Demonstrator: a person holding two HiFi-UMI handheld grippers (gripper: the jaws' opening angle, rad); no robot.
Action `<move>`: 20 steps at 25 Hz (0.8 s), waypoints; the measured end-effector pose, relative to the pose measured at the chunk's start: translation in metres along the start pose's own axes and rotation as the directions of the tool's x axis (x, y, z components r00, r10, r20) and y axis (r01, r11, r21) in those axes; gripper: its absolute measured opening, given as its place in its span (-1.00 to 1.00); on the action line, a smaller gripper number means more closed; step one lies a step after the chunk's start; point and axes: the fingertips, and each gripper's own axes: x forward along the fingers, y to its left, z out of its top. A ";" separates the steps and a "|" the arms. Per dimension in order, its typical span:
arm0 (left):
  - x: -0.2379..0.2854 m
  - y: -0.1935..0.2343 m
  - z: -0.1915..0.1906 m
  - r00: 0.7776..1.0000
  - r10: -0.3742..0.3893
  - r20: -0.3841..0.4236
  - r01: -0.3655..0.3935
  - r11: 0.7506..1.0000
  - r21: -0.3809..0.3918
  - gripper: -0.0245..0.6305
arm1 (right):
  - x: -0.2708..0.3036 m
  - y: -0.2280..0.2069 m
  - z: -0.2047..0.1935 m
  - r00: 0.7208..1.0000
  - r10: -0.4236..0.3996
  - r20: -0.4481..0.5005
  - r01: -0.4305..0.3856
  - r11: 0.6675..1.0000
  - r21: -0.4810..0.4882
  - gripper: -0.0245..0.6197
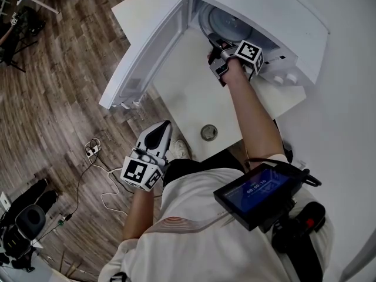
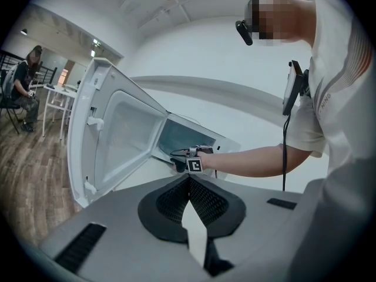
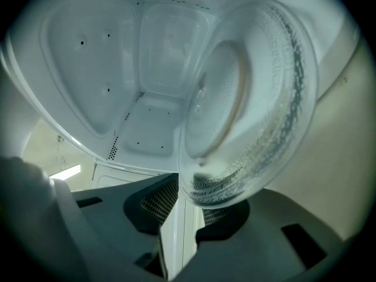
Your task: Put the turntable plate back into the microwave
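Note:
The clear glass turntable plate (image 3: 258, 98) stands on edge, tilted, in front of the white microwave cavity (image 3: 117, 69). My right gripper (image 3: 189, 198) is shut on the plate's lower rim. In the head view the right gripper (image 1: 216, 51) sits at the mouth of the open microwave (image 1: 305, 22), with the plate (image 1: 226, 22) partly inside. The door (image 1: 147, 51) swings wide to the left. My left gripper (image 1: 158, 135) hangs low beside the person's hip, away from the microwave. In its own view the left gripper (image 2: 189, 180) is shut on nothing and faces the door (image 2: 117, 140) and the right gripper (image 2: 179, 160).
The microwave stands on a white table (image 1: 194, 104), with a small round grey object (image 1: 208, 133) near its front edge. Cables and a power strip (image 1: 94, 151) lie on the wooden floor. A screen device (image 1: 255, 192) hangs at the person's chest. Another person (image 2: 26, 84) sits far back left.

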 end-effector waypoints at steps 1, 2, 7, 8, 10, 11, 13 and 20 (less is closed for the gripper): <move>0.000 0.000 0.000 1.000 -0.002 0.002 0.002 1.000 0.002 -0.89 | 0.000 0.000 0.001 1.000 0.000 0.001 0.000 1.000 0.001 -0.68; 0.000 -0.001 0.000 1.000 -0.003 0.002 0.003 1.000 0.003 -0.89 | 0.001 0.001 0.001 1.000 0.003 0.000 -0.003 1.000 0.004 -0.67; 0.001 -0.001 -0.001 1.000 0.000 -0.005 0.000 1.000 -0.004 -0.89 | 0.002 0.003 0.001 1.000 0.027 -0.001 -0.027 0.999 0.030 -0.49; 0.001 -0.001 -0.001 1.000 -0.001 -0.003 0.001 1.000 -0.003 -0.89 | 0.002 0.003 0.000 1.000 0.027 -0.002 -0.027 0.999 0.035 -0.49; 0.001 -0.001 -0.001 1.000 -0.002 -0.001 0.002 1.000 0.000 -0.89 | 0.000 0.002 -0.004 1.000 0.026 -0.006 -0.026 0.999 0.040 -0.49; 0.002 -0.002 -0.001 1.000 -0.001 -0.002 0.001 1.000 -0.002 -0.89 | -0.001 0.001 -0.006 1.000 0.028 -0.008 -0.027 0.999 0.041 -0.48; 0.002 -0.002 -0.001 1.000 0.000 -0.004 0.000 1.000 -0.005 -0.89 | -0.004 0.001 -0.012 0.999 0.032 -0.015 -0.031 0.999 0.035 -0.48; -0.004 -0.007 0.002 1.000 -0.025 0.017 0.024 1.000 0.010 -0.89 | -0.051 0.007 -0.063 0.996 0.040 -0.074 -0.047 0.994 -0.094 -0.48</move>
